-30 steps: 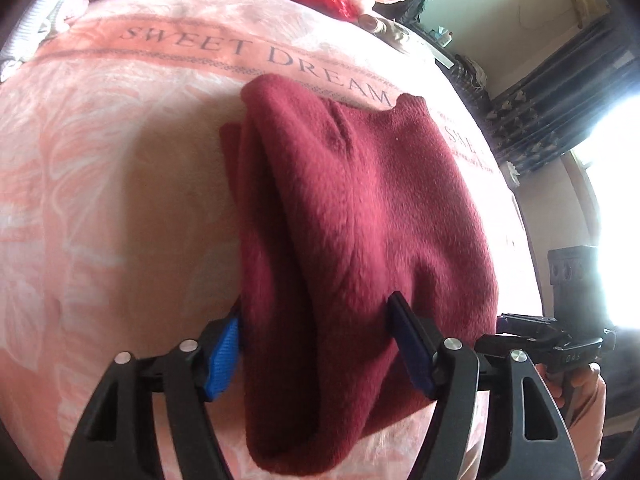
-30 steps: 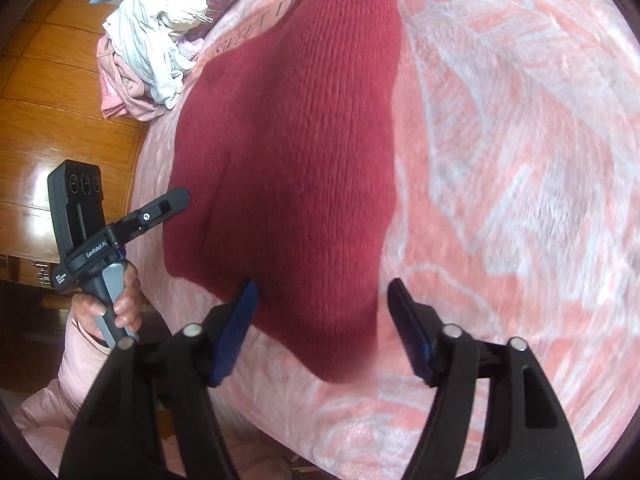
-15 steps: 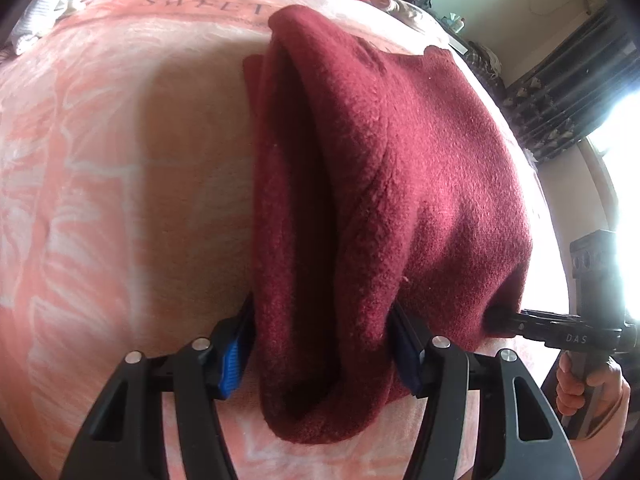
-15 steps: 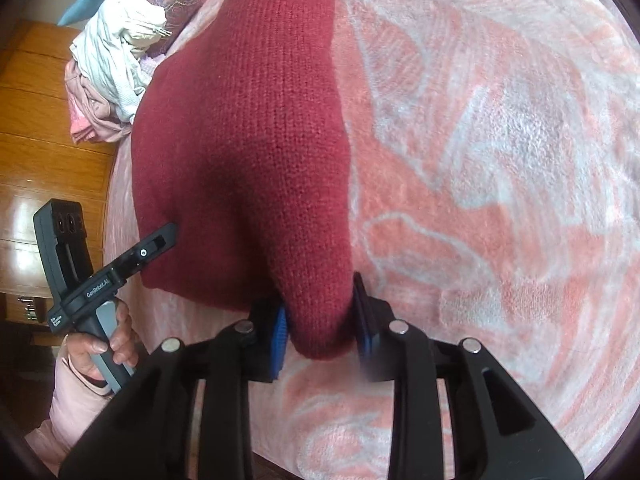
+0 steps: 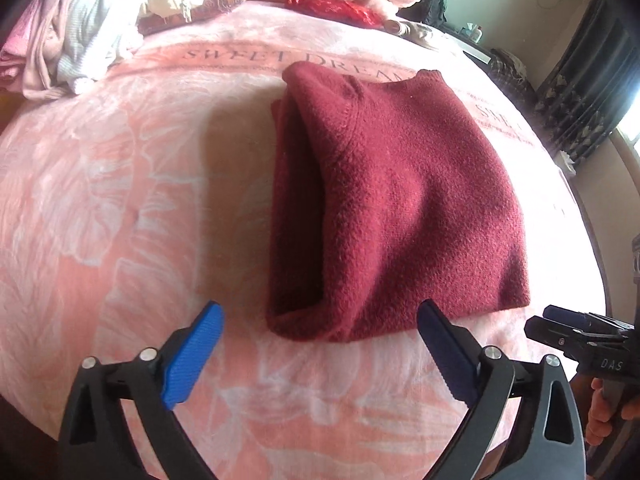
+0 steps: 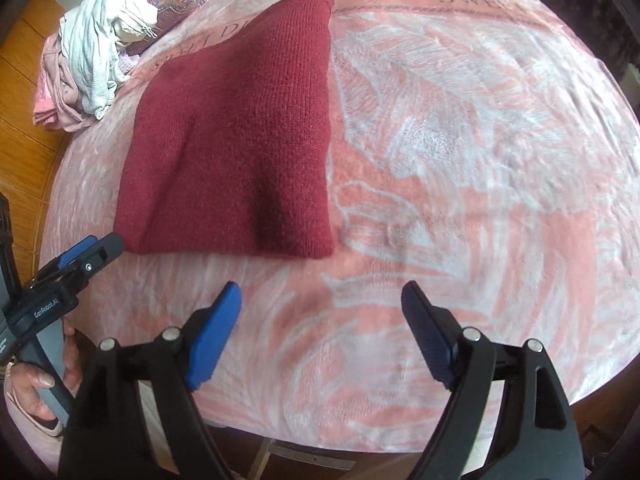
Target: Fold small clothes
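A dark red knitted sweater point(image 5: 392, 208) lies folded in a thick rectangle on the pink blanket point(image 5: 120, 184); in the right wrist view the same sweater point(image 6: 240, 128) sits upper left. My left gripper point(image 5: 320, 344) hovers just short of the sweater's near edge, its jaws opening wide with nothing between them. My right gripper point(image 6: 320, 320) is also opening, over bare blanket point(image 6: 460, 152) a little in front of the sweater's near right corner, and holds nothing. Each gripper shows at the edge of the other's view, held by a hand.
A heap of pale and pink clothes point(image 5: 68, 32) lies at the blanket's far left, also seen as clothes point(image 6: 96, 52) in the right wrist view. Pink bedding and a red item point(image 5: 332, 4) lie at the far end. Wooden floor point(image 6: 24, 128) lies beyond the left edge. Dark curtains point(image 5: 580, 92) hang on the right.
Both grippers let go of the sweater's near edge, opened wide and drew back toward me. The sweater now lies flat on the blanket, farther from both cameras.
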### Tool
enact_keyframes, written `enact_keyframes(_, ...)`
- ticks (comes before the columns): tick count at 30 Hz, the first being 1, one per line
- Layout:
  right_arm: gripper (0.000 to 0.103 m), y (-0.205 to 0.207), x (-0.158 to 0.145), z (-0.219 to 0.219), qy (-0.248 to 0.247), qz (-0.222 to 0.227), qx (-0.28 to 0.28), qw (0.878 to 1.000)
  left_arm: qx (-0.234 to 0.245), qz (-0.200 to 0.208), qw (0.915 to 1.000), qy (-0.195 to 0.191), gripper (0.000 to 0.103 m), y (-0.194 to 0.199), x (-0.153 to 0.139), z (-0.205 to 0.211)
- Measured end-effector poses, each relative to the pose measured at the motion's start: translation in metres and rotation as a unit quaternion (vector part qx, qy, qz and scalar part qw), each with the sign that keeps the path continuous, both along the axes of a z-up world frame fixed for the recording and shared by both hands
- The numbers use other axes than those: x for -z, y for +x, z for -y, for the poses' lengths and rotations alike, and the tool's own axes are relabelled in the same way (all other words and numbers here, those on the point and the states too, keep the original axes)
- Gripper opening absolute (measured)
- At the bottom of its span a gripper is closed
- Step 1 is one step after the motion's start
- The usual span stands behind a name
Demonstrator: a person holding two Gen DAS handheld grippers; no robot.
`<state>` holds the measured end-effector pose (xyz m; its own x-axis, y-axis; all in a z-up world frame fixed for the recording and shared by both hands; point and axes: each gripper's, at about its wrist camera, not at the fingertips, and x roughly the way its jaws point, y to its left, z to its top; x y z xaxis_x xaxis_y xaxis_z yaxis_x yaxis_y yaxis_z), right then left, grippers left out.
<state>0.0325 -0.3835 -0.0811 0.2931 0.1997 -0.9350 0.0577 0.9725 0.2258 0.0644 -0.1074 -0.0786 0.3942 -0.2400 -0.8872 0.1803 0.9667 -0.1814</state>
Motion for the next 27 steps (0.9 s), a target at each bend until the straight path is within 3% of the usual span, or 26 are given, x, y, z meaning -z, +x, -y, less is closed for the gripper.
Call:
enact_keyframes(6, 0.09, -0.024, -0.024, 0.0, -0.02, 0.019, 0.004, 1.0, -0.001, -0.001, 0.9999, 0.016, 0.099, -0.02, -0.024, 0.007)
enact_keyframes(27, 0.095, -0.048, -0.076, -0.029, -0.064, 0.058, 0.006, 0.996, -0.015, 0.053, 0.9963, 0.066, 0.099, -0.061, -0.085, 0.005)
